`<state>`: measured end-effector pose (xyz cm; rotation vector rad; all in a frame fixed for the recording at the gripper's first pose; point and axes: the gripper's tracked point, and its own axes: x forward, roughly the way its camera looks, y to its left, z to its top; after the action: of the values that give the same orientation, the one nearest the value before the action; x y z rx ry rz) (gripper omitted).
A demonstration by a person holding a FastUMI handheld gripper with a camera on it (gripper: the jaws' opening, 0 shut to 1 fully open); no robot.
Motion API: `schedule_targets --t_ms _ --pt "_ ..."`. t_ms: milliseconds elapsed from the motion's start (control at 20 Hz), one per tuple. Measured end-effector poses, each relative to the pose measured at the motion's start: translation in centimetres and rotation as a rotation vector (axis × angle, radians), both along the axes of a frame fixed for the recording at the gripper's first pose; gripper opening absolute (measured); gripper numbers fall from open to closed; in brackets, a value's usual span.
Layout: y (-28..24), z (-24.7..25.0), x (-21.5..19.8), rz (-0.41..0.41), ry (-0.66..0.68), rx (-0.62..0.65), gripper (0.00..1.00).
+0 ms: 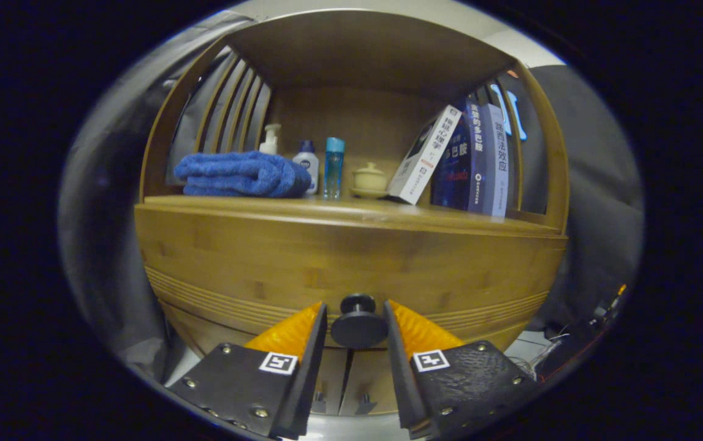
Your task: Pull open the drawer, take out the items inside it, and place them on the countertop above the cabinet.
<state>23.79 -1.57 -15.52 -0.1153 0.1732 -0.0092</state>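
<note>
A wooden cabinet fills the scene, and its drawer front (253,257) is shut flush. The drawer's black round knob (358,327) sits right between my fingers. My gripper (356,305) is open, one fingertip on each side of the knob. A thin gap shows on the left side, while the right finger is almost touching. The countertop (449,219) runs just above the drawer. The drawer's contents are hidden.
On the countertop lie a folded blue towel (238,174), a pump bottle (270,141), a white bottle (307,162), a blue bottle (333,166), a cream lidded cup (369,179) and leaning books (467,159). Slatted side walls and a roof board enclose this shelf. Cables (578,343) lie at the lower right.
</note>
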Motion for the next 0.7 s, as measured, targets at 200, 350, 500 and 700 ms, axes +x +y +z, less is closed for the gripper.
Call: schedule_targets --t_ms 200,350,500,700 --pt "-0.23 0.20 0.07 0.001 -0.034 0.075 0.48" --pt "-0.07 0.45 0.28 -0.009 -0.046 0.101 0.42" --pt "-0.23 0.31 -0.07 -0.043 -0.055 0.088 0.42" --pt "-0.08 0.17 -0.59 -0.024 -0.027 0.168 0.41"
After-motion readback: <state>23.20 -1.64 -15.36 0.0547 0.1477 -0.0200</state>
